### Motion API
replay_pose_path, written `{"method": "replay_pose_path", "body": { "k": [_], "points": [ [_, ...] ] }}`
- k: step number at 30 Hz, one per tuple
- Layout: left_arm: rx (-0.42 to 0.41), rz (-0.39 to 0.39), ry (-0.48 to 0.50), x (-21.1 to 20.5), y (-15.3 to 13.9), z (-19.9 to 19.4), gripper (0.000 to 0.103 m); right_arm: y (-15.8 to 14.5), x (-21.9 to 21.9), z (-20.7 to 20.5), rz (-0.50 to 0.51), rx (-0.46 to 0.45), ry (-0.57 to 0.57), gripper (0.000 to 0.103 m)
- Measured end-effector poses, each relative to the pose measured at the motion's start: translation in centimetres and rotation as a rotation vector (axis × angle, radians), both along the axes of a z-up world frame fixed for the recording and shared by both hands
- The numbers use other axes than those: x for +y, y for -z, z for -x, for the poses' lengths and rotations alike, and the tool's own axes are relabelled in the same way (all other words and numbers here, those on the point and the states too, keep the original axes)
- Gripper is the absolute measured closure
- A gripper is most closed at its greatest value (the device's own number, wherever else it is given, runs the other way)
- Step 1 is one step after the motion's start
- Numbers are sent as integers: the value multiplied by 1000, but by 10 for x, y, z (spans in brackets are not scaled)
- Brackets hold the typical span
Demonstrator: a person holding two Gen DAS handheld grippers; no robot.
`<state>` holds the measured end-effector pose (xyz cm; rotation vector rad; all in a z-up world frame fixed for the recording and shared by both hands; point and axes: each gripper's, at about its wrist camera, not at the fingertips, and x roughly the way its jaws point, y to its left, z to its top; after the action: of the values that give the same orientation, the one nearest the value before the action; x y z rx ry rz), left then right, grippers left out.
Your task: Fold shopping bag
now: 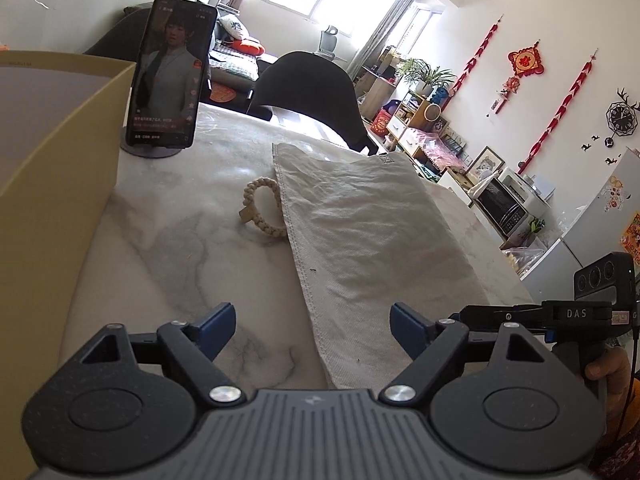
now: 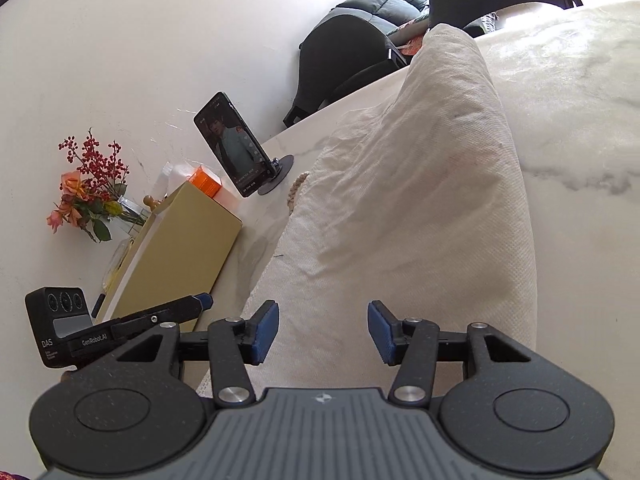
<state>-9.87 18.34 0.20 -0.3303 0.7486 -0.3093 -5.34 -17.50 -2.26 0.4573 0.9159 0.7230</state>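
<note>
On the marble table, cream shopping bag lies flat, both grippers spread wide, gripping nothing.
Braided handle pokes out at bag's left edge. Left gripper hovers over bag's near left edge, blue pads apart; right gripper sits above bag's near end, touch unclear. Phone on stand and tan box stand to the left, black chair behind.
</note>
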Motion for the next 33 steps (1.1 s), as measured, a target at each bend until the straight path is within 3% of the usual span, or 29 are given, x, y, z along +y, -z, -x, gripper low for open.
{"method": "replay_pose_path", "body": {
  "k": [12,20,24,33],
  "points": [
    [-31,-126,-27,-10,-15,64,20,-16,-29,64,154,-163,80,45],
    [36,-99,55,-21,0,87,66,-17,-53,119,279,-229,90,44],
    [69,-87,77,-27,11,86,76,-13,-54,127,272,-225,87,44],
    [83,-49,101,-33,17,88,83,-7,-57,134,237,-215,78,45]
  ]
}}
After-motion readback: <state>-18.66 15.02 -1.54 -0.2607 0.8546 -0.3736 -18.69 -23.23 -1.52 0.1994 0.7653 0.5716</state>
